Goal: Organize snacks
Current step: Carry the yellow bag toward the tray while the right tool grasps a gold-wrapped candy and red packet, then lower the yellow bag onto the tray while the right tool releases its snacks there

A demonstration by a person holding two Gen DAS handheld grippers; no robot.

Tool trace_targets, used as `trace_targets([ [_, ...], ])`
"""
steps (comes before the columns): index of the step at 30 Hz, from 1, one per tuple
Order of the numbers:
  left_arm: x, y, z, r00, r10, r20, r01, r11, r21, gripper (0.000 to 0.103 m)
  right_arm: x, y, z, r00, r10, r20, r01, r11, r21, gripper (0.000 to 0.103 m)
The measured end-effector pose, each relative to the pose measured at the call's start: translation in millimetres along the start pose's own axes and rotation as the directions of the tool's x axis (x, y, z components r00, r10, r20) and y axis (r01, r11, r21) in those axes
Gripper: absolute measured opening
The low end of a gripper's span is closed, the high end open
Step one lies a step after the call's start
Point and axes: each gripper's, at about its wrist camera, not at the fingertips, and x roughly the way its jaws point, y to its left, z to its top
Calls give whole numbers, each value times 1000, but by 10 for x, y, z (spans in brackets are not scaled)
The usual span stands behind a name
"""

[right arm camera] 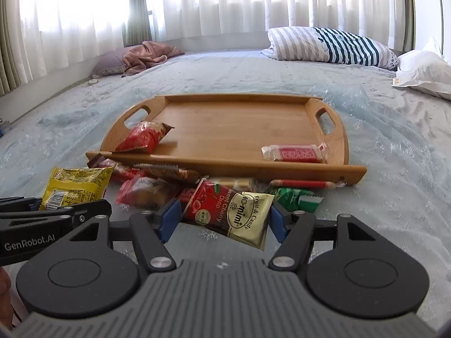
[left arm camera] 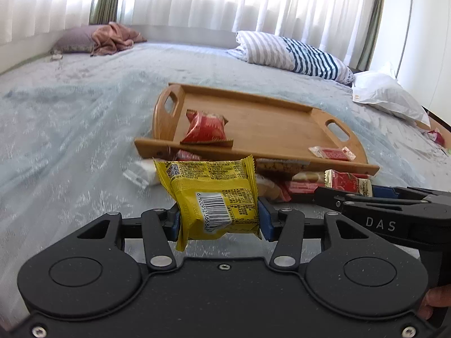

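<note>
- A big bed (right arm camera: pixel 366 140) with a pale blue cover fills both views.
- A wooden tray (right arm camera: pixel 234 124) sits on the bed in the middle of the frame.
- Two red snack packs lie in the tray, one (right arm camera: pixel 142 136) at its left and one (right arm camera: pixel 293 153) at its right.
- A pile of snacks (right arm camera: pixel 157 186) lies on the bed just below the tray.
- The left gripper (left arm camera: pixel 220 219) fingers squeeze a yellow snack bag (left arm camera: pixel 211 194), low in the middle.
- The right gripper (right arm camera: pixel 222 219) fingers hold a cherry candy bag (right arm camera: pixel 228 211), low in the middle.
</note>
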Motion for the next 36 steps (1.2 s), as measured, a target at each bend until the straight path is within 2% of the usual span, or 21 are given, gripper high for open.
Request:
trace_targets([
  [16,179,-267,459,994,-9,106,2,998,68,48,66,-275,362,996,-24,91,21,999,34,68],
  [26,660,-400,722,997,-37,72,31,996,78,48,338,-557,566,993,-48,107,38,995,93,68],
  [36,1207,-542,885,997,-77,-15,78,992,94,48,643,-717,628,996,-39,82,31,994,100,69],
])
